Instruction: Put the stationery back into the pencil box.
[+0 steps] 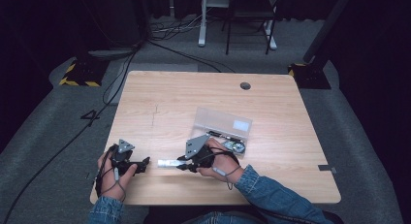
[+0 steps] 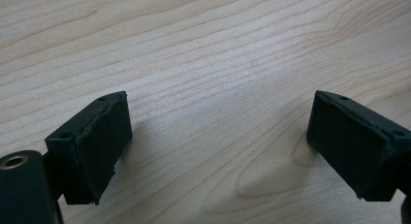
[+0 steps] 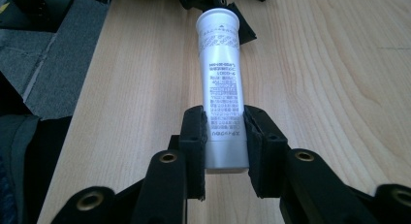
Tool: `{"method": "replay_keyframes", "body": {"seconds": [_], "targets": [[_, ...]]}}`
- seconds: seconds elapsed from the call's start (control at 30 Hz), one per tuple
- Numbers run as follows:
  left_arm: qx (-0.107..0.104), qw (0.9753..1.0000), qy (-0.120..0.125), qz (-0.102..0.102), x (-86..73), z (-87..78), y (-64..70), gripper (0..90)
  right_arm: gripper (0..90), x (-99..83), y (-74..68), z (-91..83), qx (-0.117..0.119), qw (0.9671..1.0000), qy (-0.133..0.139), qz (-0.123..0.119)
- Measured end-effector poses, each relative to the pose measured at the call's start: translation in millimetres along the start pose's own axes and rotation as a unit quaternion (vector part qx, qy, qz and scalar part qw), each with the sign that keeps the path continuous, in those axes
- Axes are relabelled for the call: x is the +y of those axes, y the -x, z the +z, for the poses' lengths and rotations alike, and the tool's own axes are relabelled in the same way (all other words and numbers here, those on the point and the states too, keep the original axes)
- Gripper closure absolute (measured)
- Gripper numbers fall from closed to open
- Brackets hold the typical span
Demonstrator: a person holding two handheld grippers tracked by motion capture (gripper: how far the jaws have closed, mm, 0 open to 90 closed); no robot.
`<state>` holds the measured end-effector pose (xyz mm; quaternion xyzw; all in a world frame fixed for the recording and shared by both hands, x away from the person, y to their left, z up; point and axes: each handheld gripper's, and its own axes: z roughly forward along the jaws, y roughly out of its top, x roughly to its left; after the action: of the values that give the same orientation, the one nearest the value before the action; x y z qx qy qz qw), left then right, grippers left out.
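The right hand-held gripper (image 3: 225, 136) is clamped on a white tube (image 3: 220, 83), its two black pads pressing the tube's sides close to the flat crimped end. The tube runs straight ahead from between the jaws, printed with small grey text, and its round cap end points away from the gripper toward the left hand-held gripper. In the high view the right hand-held gripper (image 1: 180, 162) sits low over the bench (image 1: 165, 95) with the tube (image 1: 168, 163) stretching out in front of it, lying level just above or on the wood; whether it touches cannot be told.

Just past the tube's cap is the left hand-held gripper (image 1: 144, 163), held in the person's left hand (image 1: 115, 178) near the bench's front edge. Its own view shows the jaws spread wide apart with nothing between them, only bare wood grain beneath the left hand-held gripper (image 2: 218, 132).

Behind the right hand-held gripper, near the person's wrist, a clear plastic case (image 1: 223, 121) lies open on the bench, with small dark items (image 1: 231, 140) in its lower half. Farther off, a round cable hole (image 1: 245, 86) marks the bench's far edge.
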<state>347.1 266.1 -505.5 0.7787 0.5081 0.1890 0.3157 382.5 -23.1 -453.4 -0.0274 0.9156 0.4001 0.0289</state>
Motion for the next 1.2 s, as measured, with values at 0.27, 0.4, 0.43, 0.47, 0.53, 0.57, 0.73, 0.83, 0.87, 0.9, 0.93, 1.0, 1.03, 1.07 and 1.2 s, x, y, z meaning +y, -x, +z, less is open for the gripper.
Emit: {"method": "replay_keyframes", "body": {"seconds": [0.27, 0.4, 0.43, 0.47, 0.53, 0.57, 0.73, 0.83, 0.87, 0.9, 0.93, 1.0, 1.03, 1.07, 1.2], "targets": [[0.0, 1.0, 0.0, -0.001, -0.1, 0.0, 0.2, 9.3, 71.3, 2.2, 2.6, -20.6, 0.003, 0.9998, 0.017, -0.01], [0.0, 1.0, 0.001, -0.002, -0.1, 0.0, 0.2, 9.3, 71.3, 2.0, 4.1, -31.2, 0.004, 0.9995, 0.027, -0.013], [0.0, 1.0, 0.001, 0.0, -0.1, 0.0, 0.1, 9.3, 71.3, 2.1, 4.9, -33.8, 0.004, 0.9995, 0.027, -0.013], [0.0, 1.0, 0.001, 0.001, -0.1, 0.0, 0.1, 9.3, 71.3, 2.3, 6.4, -36.9, 0.004, 0.9996, 0.026, -0.013], [0.005, 1.0, 0.001, 0.004, -0.3, -0.6, 0.2, 9.7, 71.3, 2.3, 9.5, -41.4, 0.003, 0.9996, 0.027, -0.01], [0.005, 1.0, 0.001, 0.003, -0.5, -0.7, 0.6, 10.0, 71.3, 2.5, 12.2, -44.5, 0.003, 0.9996, 0.027, -0.007], [0.005, 1.0, 0.002, 0.001, -0.7, -0.7, 0.7, 10.1, 71.3, 2.1, 21.4, -56.0, -0.005, 0.9994, 0.033, 0.003], [0.005, 1.0, 0.002, 0.001, -0.7, -0.7, 0.7, 10.1, 71.3, 0.4, 26.7, -62.3, -0.012, 0.9992, 0.037, 0.008], [0.005, 1.0, 0.002, 0.001, -0.7, -0.7, 0.7, 10.1, 71.3, -0.5, 28.4, -64.2, -0.014, 0.9991, 0.037, 0.01], [0.006, 1.0, 0.001, 0.001, -0.7, -0.8, 0.7, 10.1, 71.3, -1.5, 29.9, -65.8, -0.017, 0.9991, 0.037, 0.012], [0.005, 1.0, 0.002, 0.0, -0.7, -0.8, 0.7, 10.1, 71.3, -2.6, 31.4, -67.1, -0.018, 0.999, 0.037, 0.015], [0.006, 1.0, 0.001, 0.002, -0.6, -0.9, 0.4, 10.1, 71.3, -4.9, 34.1, -69.4, -0.021, 0.9989, 0.037, 0.019], [0.005, 1.0, 0.0, 0.002, -0.6, -1.0, 0.4, 10.1, 71.3, -6.1, 35.4, -70.4, -0.023, 0.9988, 0.038, 0.02], [0.005, 1.0, 0.0, 0.001, -0.6, -1.0, 0.4, 10.1, 71.3, -7.5, 37.2, -72.0, -0.025, 0.9987, 0.038, 0.022], [0.005, 1.0, 0.001, 0.003, -0.4, -0.8, 0.0, 10.0, 71.3, -11.3, 42.6, -77.3, -0.036, 0.9983, 0.036, 0.027]]}}
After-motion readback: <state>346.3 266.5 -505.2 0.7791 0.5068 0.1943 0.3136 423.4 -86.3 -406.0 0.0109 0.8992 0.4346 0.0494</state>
